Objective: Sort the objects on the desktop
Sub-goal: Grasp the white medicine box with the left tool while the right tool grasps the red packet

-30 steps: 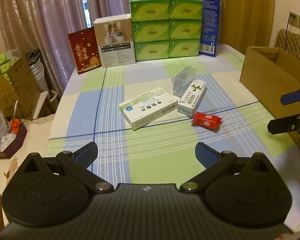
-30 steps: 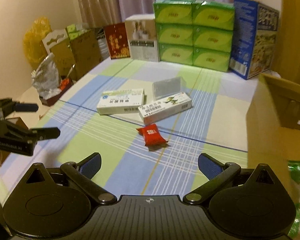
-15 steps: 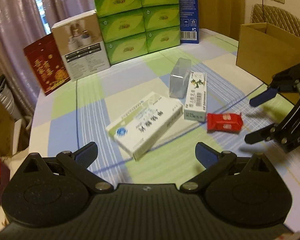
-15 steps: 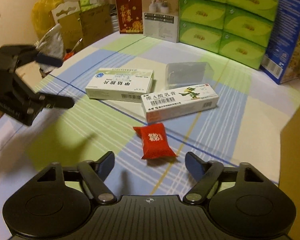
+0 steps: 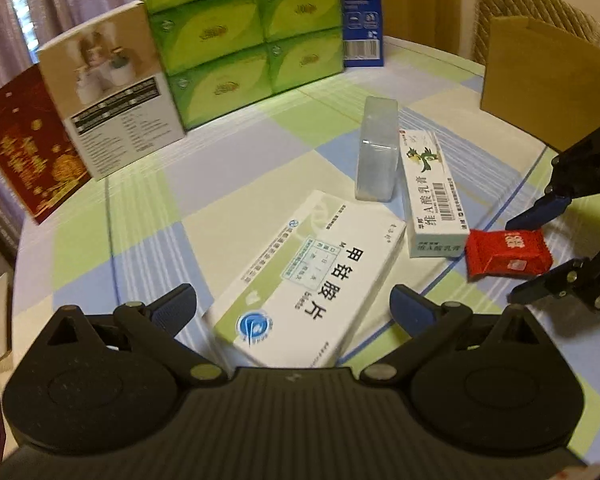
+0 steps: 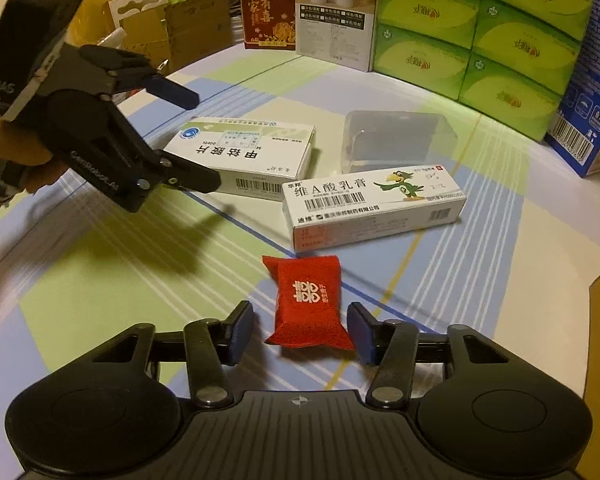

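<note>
A red candy packet (image 6: 306,300) lies on the checked tablecloth between the fingers of my right gripper (image 6: 300,332). Its jaws are closing; a gap still shows at the left pad (image 6: 244,330). In the left wrist view the same candy packet (image 5: 508,254) sits between the right gripper's (image 5: 536,256) tips. My left gripper (image 5: 292,306) is open and low over the near end of a white tablet box (image 5: 312,276); its pads stand apart from the box. A long ointment box (image 5: 432,196) and a clear plastic case (image 5: 376,152) lie just beyond.
Green tissue packs (image 5: 240,32), a white carton (image 5: 112,92), a red gift bag (image 5: 20,148) and a blue box (image 5: 360,12) line the table's far side. A brown cardboard box (image 5: 540,80) stands at the right. A hand (image 6: 16,152) holds the left gripper.
Both grippers came down and closer to the objects. The right jaws narrowed around the red candy packet. The left gripper moved onto the white tablet box and rolled.
</note>
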The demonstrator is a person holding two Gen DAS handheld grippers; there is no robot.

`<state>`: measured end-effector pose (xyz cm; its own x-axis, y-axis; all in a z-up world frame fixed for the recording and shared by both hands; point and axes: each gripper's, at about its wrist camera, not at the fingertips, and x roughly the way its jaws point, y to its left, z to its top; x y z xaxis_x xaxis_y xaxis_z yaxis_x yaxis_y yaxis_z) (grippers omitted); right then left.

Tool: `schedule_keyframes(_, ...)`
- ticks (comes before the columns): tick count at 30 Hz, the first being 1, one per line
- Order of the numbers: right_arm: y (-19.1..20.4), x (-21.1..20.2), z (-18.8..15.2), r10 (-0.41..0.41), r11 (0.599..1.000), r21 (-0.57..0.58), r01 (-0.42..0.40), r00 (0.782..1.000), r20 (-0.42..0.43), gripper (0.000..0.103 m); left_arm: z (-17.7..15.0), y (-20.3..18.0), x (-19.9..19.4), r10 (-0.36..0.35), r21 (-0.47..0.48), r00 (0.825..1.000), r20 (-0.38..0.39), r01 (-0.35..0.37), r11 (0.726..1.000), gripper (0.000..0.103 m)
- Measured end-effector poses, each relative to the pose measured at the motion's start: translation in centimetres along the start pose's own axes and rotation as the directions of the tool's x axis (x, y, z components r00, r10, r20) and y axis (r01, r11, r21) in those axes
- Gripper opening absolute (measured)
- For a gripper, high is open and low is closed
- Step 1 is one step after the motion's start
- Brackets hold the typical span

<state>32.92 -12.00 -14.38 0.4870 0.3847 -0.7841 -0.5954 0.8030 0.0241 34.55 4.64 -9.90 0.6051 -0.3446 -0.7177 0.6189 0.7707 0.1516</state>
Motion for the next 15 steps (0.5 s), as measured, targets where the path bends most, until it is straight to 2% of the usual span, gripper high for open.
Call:
schedule_keyframes(4,-0.2,-0.1,-0.1,-0.013,1.0,0.022,0.013,1.0,0.022,0.037,0.1,0.0,1.0,-0.04,0.04,0.999,-0.013,0.04,0.998,0.099)
schedule_keyframes(7,-0.4,-0.1,0.0,-0.015,0.999,0.041,0.014,1.0,0.025,0.035,-0.1,-0.3,1.5,-0.05,0.071,0.998,-0.046,0.053,0.996,0.092)
schedule_keyframes(9,-0.4,-0.2,0.0,-0.017,0.998,0.055,0.016,0.999,0.027,0.034,-0.2,-0.4,1.4,-0.057,0.068,0.997,-0.058,0.061,0.996,0.082)
schedule_keyframes(15,-0.5,-0.8,-0.4,-0.031,0.995,0.093,0.029,0.999,0.018,0.032,-0.9,-2.3,-0.2,-0.021,0.008,0.995,-0.095,0.022,1.0,0.07)
